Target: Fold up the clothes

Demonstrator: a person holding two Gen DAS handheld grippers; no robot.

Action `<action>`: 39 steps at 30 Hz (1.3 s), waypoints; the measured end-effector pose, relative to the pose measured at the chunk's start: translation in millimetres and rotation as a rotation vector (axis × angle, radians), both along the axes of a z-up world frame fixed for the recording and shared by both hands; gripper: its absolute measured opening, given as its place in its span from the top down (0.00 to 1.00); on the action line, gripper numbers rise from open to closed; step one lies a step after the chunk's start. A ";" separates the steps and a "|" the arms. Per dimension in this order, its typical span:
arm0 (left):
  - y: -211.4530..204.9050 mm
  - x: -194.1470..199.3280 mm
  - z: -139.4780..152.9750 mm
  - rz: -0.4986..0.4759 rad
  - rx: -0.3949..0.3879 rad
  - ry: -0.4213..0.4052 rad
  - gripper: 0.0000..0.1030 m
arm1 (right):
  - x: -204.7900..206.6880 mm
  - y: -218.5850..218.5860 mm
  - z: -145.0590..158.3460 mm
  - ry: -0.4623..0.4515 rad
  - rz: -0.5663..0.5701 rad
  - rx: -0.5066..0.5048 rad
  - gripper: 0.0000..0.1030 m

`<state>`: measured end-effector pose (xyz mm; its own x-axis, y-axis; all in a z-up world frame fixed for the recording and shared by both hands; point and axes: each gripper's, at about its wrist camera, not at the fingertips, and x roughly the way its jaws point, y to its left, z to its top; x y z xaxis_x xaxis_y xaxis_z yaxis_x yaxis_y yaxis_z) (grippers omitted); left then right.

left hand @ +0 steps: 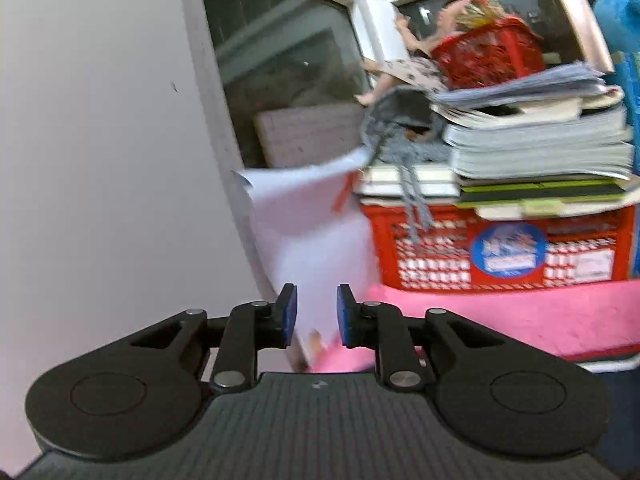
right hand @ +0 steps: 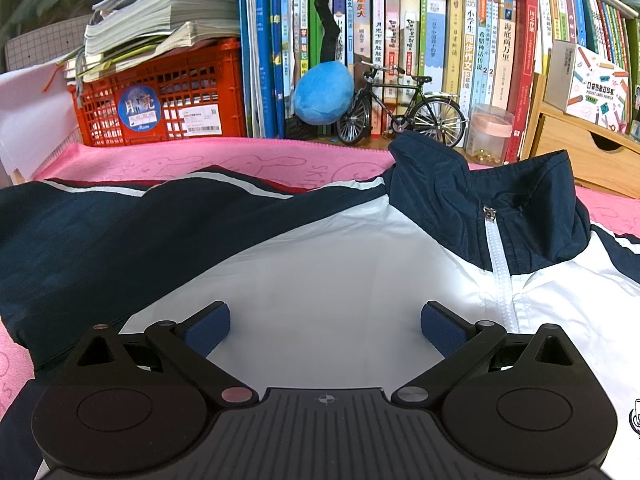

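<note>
The jacket [right hand: 320,264], navy and white with a white zipper and a raised navy collar, lies spread on the pink cloth [right hand: 240,158] directly under and ahead of our right gripper [right hand: 325,326], whose jaws stand wide apart over the white chest panel with nothing between them. One navy sleeve runs off to that gripper's left, and the garment's lower part is cut off by the gripper body and the frame edge. Beyond the jacket we see a bookshelf [right hand: 440,40] packed with upright books, a red crate [right hand: 160,96] ahead and to the left with a loose stack of papers and workbooks piled on top; what sits inside it shows only as pale shapes through the mesh. A blue plush [right hand: 324,92] hangs in front of the books, just beside a model bicycle [right hand: 400,108], and a small clear jar [right hand: 490,136] with a pink band holds gold-coloured bits at its bottom. Our left gripper [left hand: 317,314] is raised and released, its blue pads a modest gap apart and nothing clamped; a white sheet [left hand: 312,232] hangs just ahead of it. This view is motion-blurred: a smaller red basket [left hand: 488,54] on the book pile holds something yellowish we cannot make out, and only a dark sliver at the right edge may be the jacket.
</note>
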<state>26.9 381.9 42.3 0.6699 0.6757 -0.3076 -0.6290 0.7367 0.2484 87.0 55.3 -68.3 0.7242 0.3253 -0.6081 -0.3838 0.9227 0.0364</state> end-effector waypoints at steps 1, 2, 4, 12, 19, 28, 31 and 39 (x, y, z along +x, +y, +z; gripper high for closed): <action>-8.1 0.1 -2.9 -0.059 -0.038 0.001 0.77 | -0.1 0.0 -0.1 0.000 0.000 -0.001 0.00; -18.8 2.5 -5.7 -0.129 -0.087 0.004 0.76 | -0.2 -0.1 -0.1 0.000 0.000 -0.001 0.00; -45.9 9.1 -9.7 -0.272 -0.189 0.014 0.74 | 0.0 0.2 -0.2 0.002 0.001 -0.005 0.00; -173.1 33.1 -36.1 -0.641 -0.328 0.156 0.63 | -30.5 -38.6 9.5 -0.080 0.019 -0.051 0.06; -230.3 65.0 -75.0 -0.661 -0.173 0.280 0.37 | -8.9 -155.9 7.4 -0.047 -0.173 -0.100 0.39; -190.3 82.2 -92.6 -0.547 -0.311 0.274 0.00 | 56.0 -292.5 -7.7 0.019 -0.594 -0.013 0.09; -192.6 81.2 -92.0 -0.534 -0.294 0.278 0.00 | 63.4 -294.3 -10.0 0.029 -0.604 -0.036 0.04; -196.2 81.8 -90.9 -0.529 -0.268 0.281 0.00 | 34.2 -272.9 4.0 -0.008 -0.458 -0.103 0.06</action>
